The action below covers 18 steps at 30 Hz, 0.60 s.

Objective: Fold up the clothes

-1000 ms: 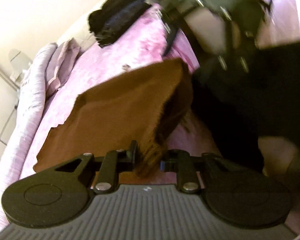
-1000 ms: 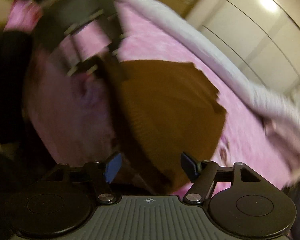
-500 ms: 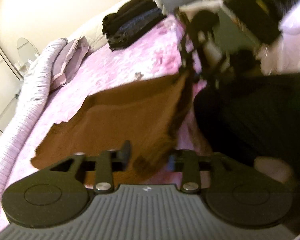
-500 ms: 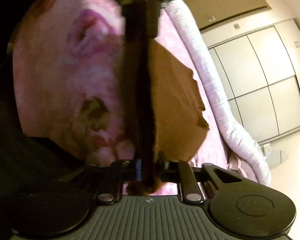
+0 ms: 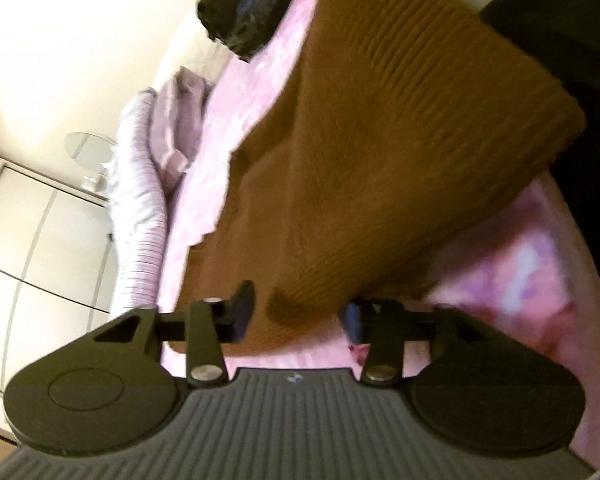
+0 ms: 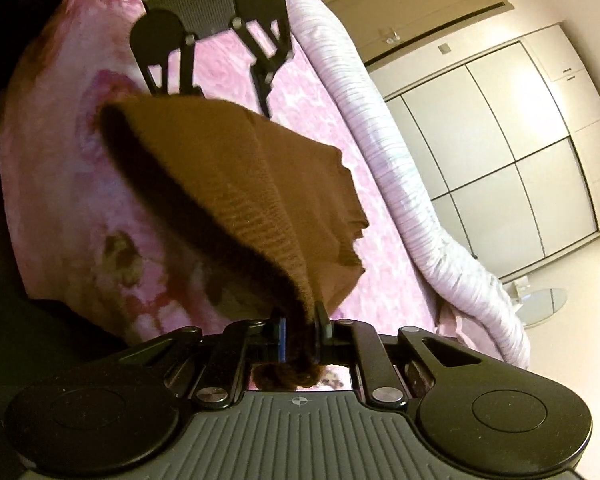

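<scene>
Sweater [image 6: 260, 200] hem stretches between clamped right tongs [image 6: 300, 334] and closing left tongs [image 5: 296, 314].

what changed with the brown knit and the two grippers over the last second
The right gripper, open beside the brown knit a second ago, has clamped on its edge and lifted it off the pink cover. The left gripper let go of the fold it pinched; its jaws are closing again, pads clear of the cloth between them. The black pile and the knit's far end stayed put.
</scene>
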Motion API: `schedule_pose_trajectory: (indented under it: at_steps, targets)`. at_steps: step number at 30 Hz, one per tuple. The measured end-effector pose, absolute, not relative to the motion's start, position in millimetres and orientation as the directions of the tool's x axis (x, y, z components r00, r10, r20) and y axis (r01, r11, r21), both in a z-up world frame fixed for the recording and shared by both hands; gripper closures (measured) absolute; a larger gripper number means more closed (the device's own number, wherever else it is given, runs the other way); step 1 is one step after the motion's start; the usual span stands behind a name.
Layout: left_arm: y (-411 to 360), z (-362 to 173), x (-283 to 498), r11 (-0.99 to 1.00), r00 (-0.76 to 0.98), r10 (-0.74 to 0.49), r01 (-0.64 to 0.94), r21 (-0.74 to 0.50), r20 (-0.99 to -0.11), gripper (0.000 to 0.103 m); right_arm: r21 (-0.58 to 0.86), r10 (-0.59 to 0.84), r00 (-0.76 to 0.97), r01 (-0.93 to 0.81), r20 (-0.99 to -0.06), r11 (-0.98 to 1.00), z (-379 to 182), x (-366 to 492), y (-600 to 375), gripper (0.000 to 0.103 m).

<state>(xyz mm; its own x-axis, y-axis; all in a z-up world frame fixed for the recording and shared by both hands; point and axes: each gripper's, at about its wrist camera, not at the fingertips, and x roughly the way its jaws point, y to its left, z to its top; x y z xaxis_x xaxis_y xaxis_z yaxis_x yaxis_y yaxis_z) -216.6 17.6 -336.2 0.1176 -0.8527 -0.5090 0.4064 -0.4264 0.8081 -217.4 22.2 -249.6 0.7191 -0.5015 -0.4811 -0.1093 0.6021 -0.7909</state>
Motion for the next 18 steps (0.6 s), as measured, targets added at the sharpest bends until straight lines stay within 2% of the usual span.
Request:
schedule_pose_trajectory:
  at_steps: [1,3,9,12,18]
  targets:
    - [14.9,-336.5,-215.8,-0.435,0.113,-0.848,0.41,0.801,-0.518,0.084,-0.792,-0.503,0.718,-0.109,-0.48,0.601,-248.8,-217.1,22.9,0.093]
    - [14.0,-334.4,-216.5,-0.441,0.101,-0.844,0.426,0.79,-0.526,0.089,-0.79,-0.507,0.716,-0.102,-0.48,0.604,-248.5,-218.7,26.1,0.093]
    - [37.0,-319.8,-217.4,-0.404,0.063,-0.861,0.52,0.752,-0.505,0.091,-0.765,-0.508,0.706,-0.073,-0.493,0.64,-236.8,-238.0,33.3,0.093]
    - [50.9,-317.2,-221.1,-0.419,0.04,-0.85,0.554,0.72,-0.525,0.092,-0.758,-0.503,0.71,-0.065,-0.492,0.649,-229.5,-250.3,45.0,0.093]
    - [90.0,-280.2,-222.7,-0.47,-0.094,-0.809,0.696,0.543,-0.58,0.092,-0.736,-0.482,0.732,-0.039,-0.481,0.676,-181.3,-273.9,72.2,0.093]
